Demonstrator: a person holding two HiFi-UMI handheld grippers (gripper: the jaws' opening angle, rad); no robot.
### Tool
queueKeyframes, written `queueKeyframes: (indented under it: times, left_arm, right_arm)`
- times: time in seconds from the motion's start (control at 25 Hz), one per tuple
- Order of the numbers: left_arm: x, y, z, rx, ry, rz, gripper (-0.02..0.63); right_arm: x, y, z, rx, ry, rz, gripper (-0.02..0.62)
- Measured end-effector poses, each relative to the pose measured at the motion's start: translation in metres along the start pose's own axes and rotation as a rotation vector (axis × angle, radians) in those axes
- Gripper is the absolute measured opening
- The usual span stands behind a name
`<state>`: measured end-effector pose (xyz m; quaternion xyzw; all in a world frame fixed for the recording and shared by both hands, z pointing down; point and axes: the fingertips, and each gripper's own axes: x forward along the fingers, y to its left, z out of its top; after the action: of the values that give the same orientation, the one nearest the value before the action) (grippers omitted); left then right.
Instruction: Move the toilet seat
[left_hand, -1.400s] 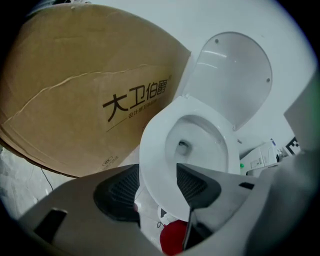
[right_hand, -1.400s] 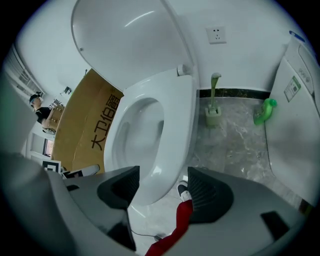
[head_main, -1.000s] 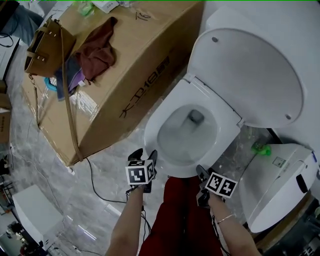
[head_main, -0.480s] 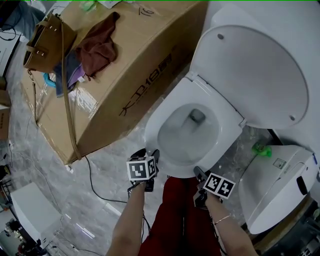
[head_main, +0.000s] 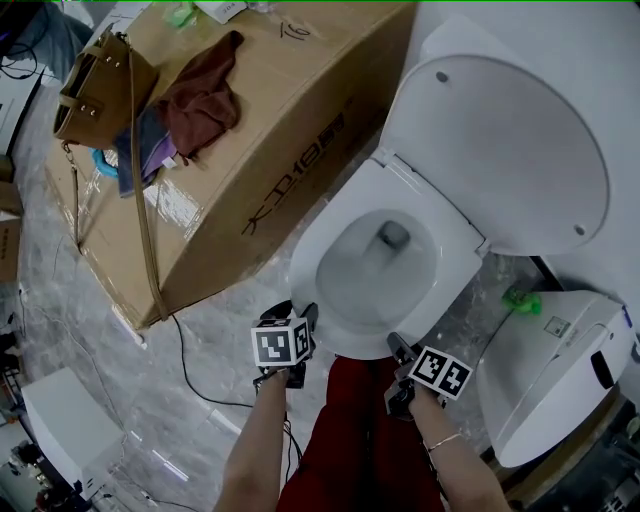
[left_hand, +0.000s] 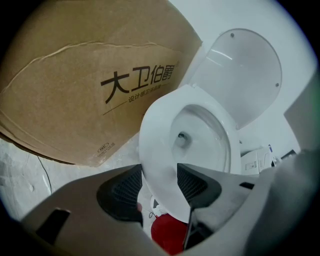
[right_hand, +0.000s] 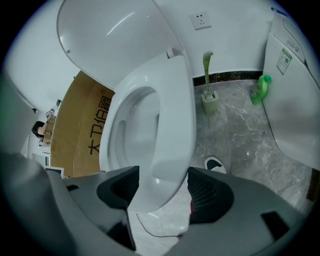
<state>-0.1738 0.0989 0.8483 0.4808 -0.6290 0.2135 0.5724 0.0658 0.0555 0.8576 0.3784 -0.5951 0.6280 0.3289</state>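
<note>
Toilet seat (head_main: 452, 238) lies flat on the bowl (head_main: 362, 272), lid (head_main: 500, 140) raised. Left tongs (head_main: 291, 313) and right tongs (head_main: 398, 347) are spread wide at its front rim, apparently not gripping it

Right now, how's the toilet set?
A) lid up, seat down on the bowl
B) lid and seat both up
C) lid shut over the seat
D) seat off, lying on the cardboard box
A: the lid stands raised at the back, while the seat lies flat on the bowl.
</note>
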Motion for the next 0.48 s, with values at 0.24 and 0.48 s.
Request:
queueKeyframes:
  times: [0.24,0.48]
  left_arm:
    - [-0.029,-0.011,0.009,0.019,-0.019,-0.010,0.225]
    - [-0.060,-0.022,0.021,0.030,-0.056,-0.005,0.225]
  right_arm:
    - [-0.021,0.011,0.002,0.026,-0.016,0.012,0.295]
    - [-0.043,0.024,0.006,0.054,-0.032,0.018,0.295]
